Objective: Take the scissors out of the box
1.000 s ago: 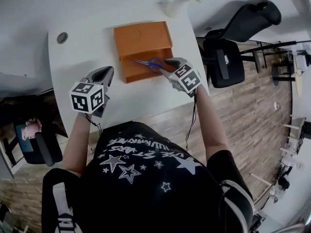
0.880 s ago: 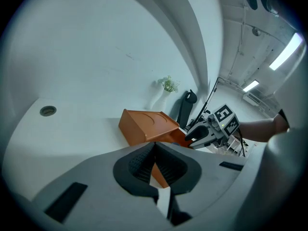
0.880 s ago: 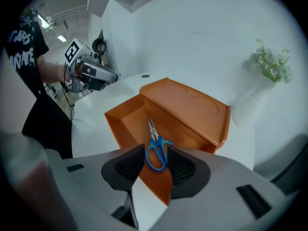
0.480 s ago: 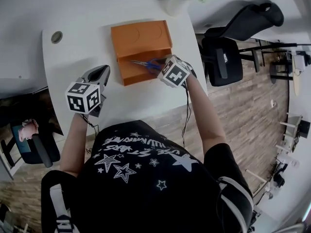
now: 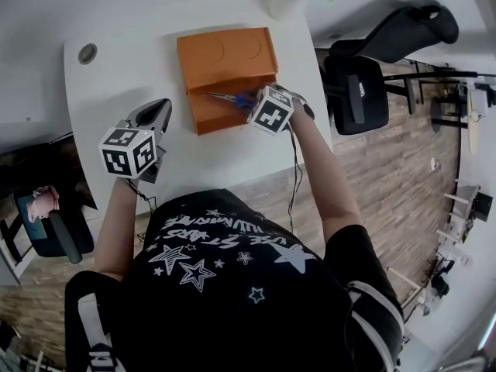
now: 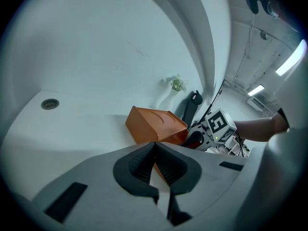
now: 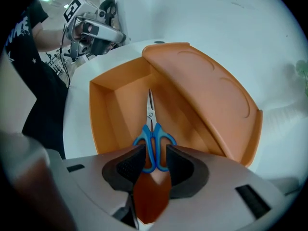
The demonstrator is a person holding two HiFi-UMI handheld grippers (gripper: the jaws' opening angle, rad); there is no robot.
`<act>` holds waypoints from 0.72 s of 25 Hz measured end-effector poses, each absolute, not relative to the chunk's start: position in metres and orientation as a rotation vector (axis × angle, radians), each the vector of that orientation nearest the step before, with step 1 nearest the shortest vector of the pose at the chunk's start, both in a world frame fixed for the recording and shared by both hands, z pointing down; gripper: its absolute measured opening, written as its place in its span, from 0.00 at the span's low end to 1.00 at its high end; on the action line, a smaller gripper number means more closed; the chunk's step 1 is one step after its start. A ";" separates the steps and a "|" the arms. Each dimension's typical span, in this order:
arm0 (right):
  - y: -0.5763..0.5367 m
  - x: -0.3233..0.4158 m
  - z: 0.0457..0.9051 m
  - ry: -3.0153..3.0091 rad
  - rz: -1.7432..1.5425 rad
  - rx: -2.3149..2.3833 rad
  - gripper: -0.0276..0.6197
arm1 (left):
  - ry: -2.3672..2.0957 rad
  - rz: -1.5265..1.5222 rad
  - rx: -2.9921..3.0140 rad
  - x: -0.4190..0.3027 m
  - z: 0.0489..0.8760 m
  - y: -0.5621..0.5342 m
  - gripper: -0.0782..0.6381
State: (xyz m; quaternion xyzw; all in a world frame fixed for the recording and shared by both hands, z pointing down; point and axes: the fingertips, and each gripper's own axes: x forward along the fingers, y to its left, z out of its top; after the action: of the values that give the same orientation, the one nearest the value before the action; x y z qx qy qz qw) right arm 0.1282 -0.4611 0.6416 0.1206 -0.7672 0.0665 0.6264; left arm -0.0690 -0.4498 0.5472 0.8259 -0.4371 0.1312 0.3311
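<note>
Scissors with blue handles and steel blades (image 7: pixel 153 129) lie lengthwise in the open orange plastic box (image 5: pixel 203 119). Their tips point left and their handles sit right, between the right gripper's (image 7: pixel 155 154) narrowly parted jaws. The left gripper (image 6: pixel 154 146), jaws together and empty, hovers over the white table (image 5: pixel 116 76), left of the box.

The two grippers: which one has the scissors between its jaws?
The right gripper: its open jaws flank the handles of the blue scissors; the left gripper is shut and empty.
</note>
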 end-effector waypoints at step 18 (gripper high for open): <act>-0.456 0.127 0.647 -1.675 0.145 0.257 0.20 | -1.134 0.323 2.137 -0.061 0.552 -0.446 0.13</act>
State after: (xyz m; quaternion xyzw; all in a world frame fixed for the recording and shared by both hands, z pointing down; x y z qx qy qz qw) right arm 0.1268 -0.4558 0.6469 0.1135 -0.7403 0.0642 0.6595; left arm -0.0612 -0.4456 0.5518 0.8224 -0.4363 0.1245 0.3432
